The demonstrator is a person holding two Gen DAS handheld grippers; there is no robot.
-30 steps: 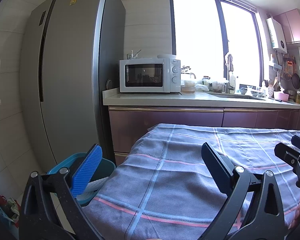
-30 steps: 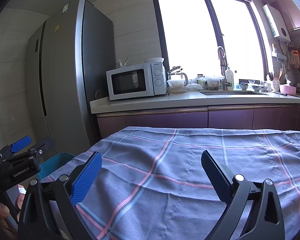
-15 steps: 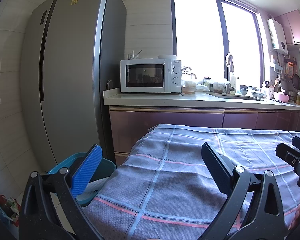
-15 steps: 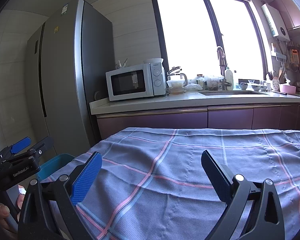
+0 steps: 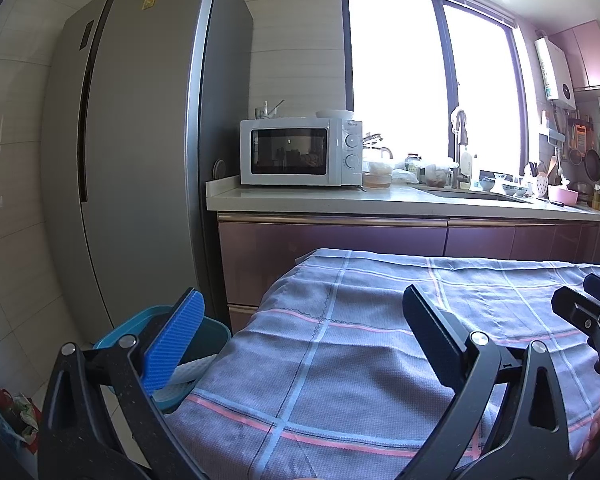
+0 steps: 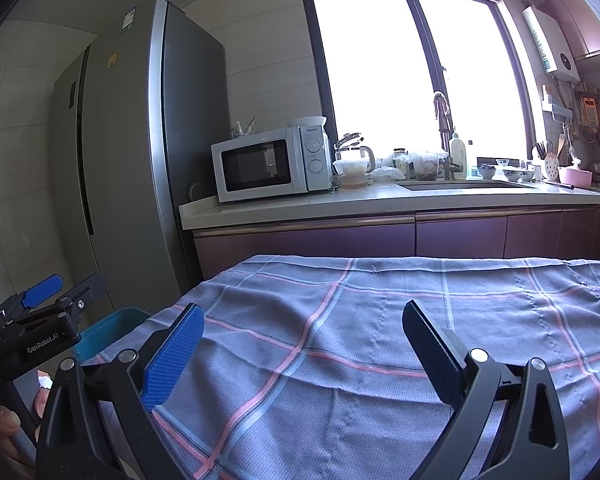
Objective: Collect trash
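Blue ribbed pads faced each claw. Left claw [image 5: 300, 332]: released, jaws spread wide, nothing between them; held low and level over the near left corner of the desk. Right claw [image 6: 304, 340]: likewise released and empty, level, pointing across the cloth toward the window. The two sat side by side, each visible at the edge of the other's view. A hand [image 6: 4, 432] gripped the left tool's handle at the lower left of the right wrist view.

Checked cloth [image 5: 380, 340]: grey-blue weave with pink and pale blue lines, draped over the desk, somewhat rumpled. No trash showed on it in either view.

Teal bin [image 5: 212, 332]: on the floor just beside the desk's left corner, below the left claw; something white and mesh-like [image 5: 184, 376] lay inside, possibly trash, though the claw's finger hid most of it. Coloured litter [image 5: 16, 416] lay on the floor at far left, blurred.

Beyond: purple cabinets [image 6: 420, 236], counter with white microwave [image 5: 300, 152], sink, jars; tall grey refrigerator [image 5: 140, 160]; bright window.

Risk, as judged: with no trash in sight on the cloth, a reach downward could snag the loose fabric and drag it, or a swing to the left could knock the bin. Both claws close together might also collide if they turned inward.
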